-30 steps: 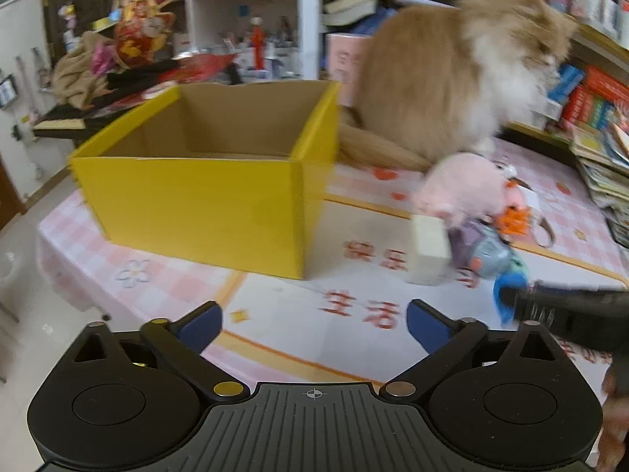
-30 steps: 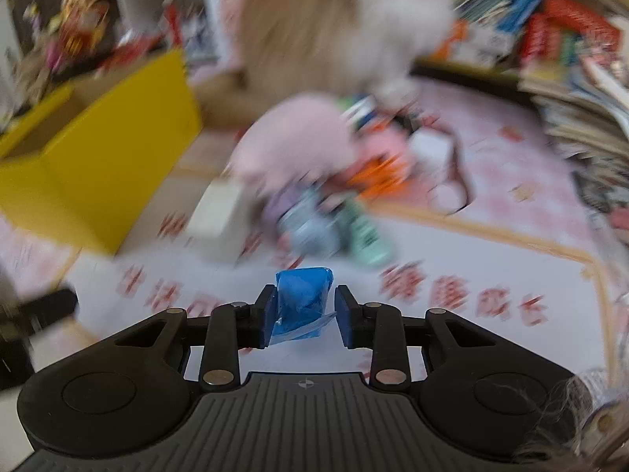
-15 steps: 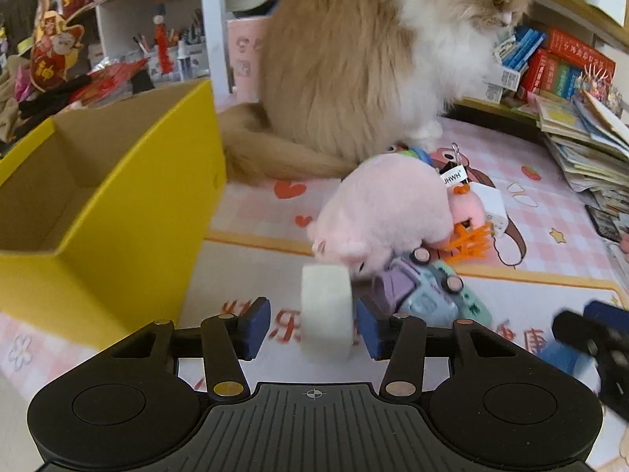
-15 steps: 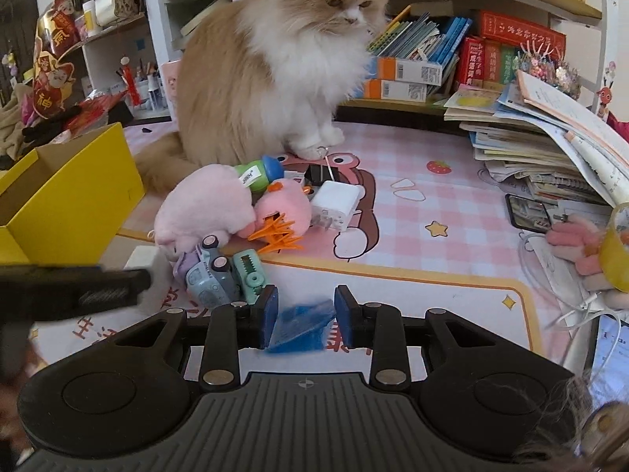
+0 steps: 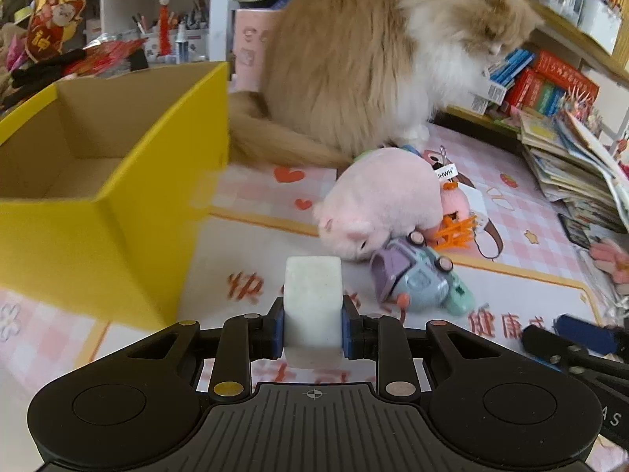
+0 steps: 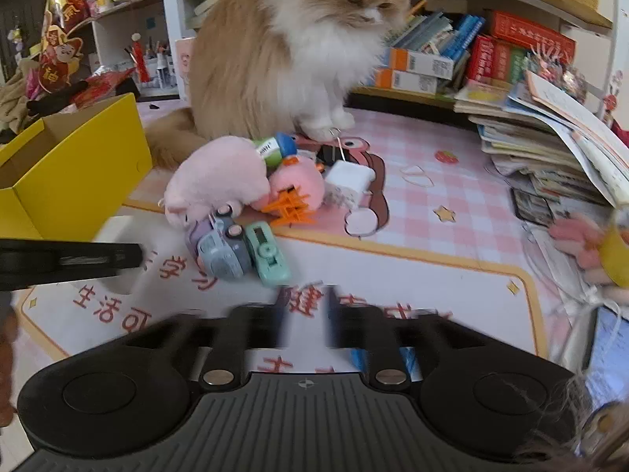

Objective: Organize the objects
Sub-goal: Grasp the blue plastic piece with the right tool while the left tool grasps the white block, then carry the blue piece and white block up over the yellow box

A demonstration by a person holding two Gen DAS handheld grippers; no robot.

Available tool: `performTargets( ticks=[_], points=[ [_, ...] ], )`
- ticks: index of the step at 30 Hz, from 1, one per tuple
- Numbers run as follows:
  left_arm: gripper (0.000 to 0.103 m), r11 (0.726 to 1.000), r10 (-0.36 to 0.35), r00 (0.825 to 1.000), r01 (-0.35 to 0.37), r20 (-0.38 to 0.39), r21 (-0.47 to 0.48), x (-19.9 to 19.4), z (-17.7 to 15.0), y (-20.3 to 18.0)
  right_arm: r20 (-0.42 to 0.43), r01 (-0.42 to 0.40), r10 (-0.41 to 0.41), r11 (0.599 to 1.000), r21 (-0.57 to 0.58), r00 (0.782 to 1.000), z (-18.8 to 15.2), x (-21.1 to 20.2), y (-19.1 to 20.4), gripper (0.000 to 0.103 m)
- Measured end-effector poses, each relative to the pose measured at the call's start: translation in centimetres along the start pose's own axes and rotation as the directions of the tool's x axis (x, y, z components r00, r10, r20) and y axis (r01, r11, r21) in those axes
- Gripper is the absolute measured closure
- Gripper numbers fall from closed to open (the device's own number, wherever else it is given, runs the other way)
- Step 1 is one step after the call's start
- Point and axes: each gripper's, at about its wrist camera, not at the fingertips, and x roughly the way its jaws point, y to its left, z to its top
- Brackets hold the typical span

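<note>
My left gripper [image 5: 312, 324] is shut on a white block [image 5: 312, 295], right of the open yellow box [image 5: 98, 181]. A pink plush [image 5: 383, 200] and a toy car [image 5: 416, 279] lie just beyond it. My right gripper [image 6: 304, 320] is blurred, its fingers apart with nothing between them; a blue packet [image 6: 405, 356] lies on the mat under its right finger. In the right wrist view the plush [image 6: 216, 179], toy car [image 6: 222, 249], green toy [image 6: 269, 253], white charger [image 6: 348, 183] and yellow box [image 6: 70, 173] lie ahead.
A fluffy orange cat [image 6: 291, 55] sits behind the toy pile. Stacked books [image 6: 550, 149] line the right side, cluttered shelves stand at the back left. The left gripper's arm [image 6: 67, 261] crosses the left of the right wrist view.
My left gripper closed on the white block. My right gripper opened and let go of the blue packet, which now lies on the mat.
</note>
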Motion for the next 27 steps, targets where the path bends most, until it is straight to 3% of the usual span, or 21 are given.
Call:
performTargets(
  ticks=[1,4,7,12,15,17,19,27],
  points=[
    [0.078,1.0,-0.003,1.0,0.003,0.004,-0.005,-0.5,-0.3,0.3,0.006,0.003,-0.003,1.0,0.011,1.0,-0.2,-0.4,-0.1,0.044],
    [0.078,1.0,-0.007,1.0,0.007,0.01,-0.008,-1.9,-1.2,0.9,-0.01,0.007,-0.007,1.0,0.021,1.0,-0.8,-0.8,-0.4,0.043],
    [0.078,1.0,-0.012,1.0,0.012,0.008,-0.001,-2.8,-1.8,1.1,-0.045,0.068,-0.066,0.997,0.028,0.997,-1.2,-0.2,-0.9,0.044],
    [0.078,0.999,-0.032,0.999,0.033,0.021,-0.012,-4.2,-2.4,1.2,-0.09,0.17,-0.166,0.985,0.033,0.982,-1.3,2.2,-3.0,0.047],
    [0.078,0.999,-0.039,0.999,0.04,0.018,-0.034,-4.6,-2.5,1.4,-0.172,0.15,-0.128,0.981,0.121,0.977,-1.5,3.6,-4.7,0.053],
    [0.078,0.998,-0.043,0.999,0.044,0.024,-0.041,-5.1,-2.7,1.6,-0.15,0.155,-0.138,0.982,0.107,0.979,-1.6,3.6,-4.6,0.063],
    [0.078,0.998,-0.049,0.998,0.051,0.027,-0.044,-5.5,-3.0,1.9,-0.137,0.15,-0.137,0.984,0.092,0.981,-1.7,3.5,-4.3,0.065],
    [0.078,0.995,-0.085,0.995,0.089,0.059,-0.055,-6.8,-3.7,4.5,-0.133,0.114,-0.095,0.983,0.145,0.987,-1.5,1.3,-0.6,0.068]
  ],
)
